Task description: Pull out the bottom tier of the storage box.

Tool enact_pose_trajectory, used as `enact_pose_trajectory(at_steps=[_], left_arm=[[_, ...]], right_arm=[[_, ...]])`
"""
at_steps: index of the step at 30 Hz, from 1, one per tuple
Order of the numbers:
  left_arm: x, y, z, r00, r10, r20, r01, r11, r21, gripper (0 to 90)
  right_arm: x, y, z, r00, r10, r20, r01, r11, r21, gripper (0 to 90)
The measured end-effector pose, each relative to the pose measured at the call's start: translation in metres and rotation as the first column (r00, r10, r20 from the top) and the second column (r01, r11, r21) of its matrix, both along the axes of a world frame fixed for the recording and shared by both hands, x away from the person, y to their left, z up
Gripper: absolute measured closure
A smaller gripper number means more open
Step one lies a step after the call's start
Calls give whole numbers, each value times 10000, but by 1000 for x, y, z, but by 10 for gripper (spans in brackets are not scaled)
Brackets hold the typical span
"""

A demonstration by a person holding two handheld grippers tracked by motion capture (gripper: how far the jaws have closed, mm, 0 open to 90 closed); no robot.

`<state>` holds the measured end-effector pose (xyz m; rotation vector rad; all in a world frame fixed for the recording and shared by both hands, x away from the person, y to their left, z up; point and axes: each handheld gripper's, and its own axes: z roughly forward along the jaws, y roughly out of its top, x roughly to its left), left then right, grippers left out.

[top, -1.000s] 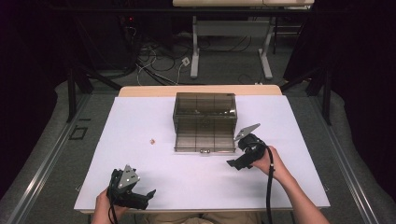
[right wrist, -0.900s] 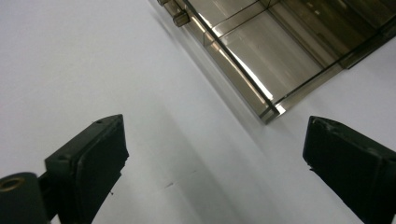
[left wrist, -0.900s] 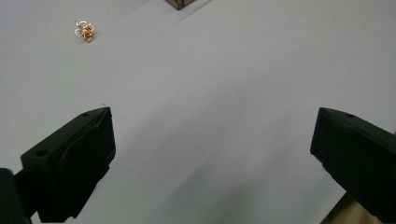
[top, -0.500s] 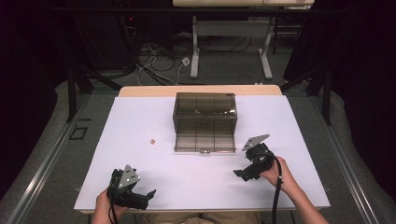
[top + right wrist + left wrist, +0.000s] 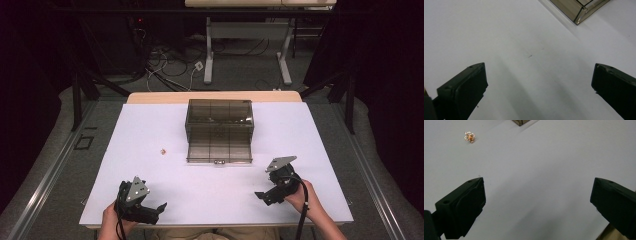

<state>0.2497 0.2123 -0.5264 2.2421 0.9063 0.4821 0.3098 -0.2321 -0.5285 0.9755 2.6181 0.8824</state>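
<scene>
Box (image 5: 220, 131) open, drawer out | trinket (image 5: 163, 150) loose at its 9 o'clock, not stowed | left gripper (image 5: 150, 212) and right gripper (image 5: 264, 195) jaws spread, empty

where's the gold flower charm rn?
High view: the charm lies on the white table, left of the box and apart from it. In the left gripper view it sits top left.

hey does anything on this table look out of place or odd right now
One thing: a tiny gold flower-shaped trinket lies alone on the white table, left of the smoky clear box, whose drawer is pulled out. Both grippers are open and hold nothing.
</scene>
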Motion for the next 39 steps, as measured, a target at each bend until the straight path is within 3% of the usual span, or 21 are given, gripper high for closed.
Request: enact_pose_trajectory(at_steps=[14,21,39], left_arm=[[0,0,0,10000,-31,-31,31,10000,-25,1],[0,-1,-1,10000,-53,-56,53,10000,1,1],[0,-2,-1,10000,32,31,-32,10000,-19,1]], right_arm=[[-23,-17,-2,9980,-533,347,525,9984,229,0],[-34,-22,-2,9976,-536,430,534,9985,76,0],[-39,-25,-3,9986,-354,402,351,9993,81,0]])
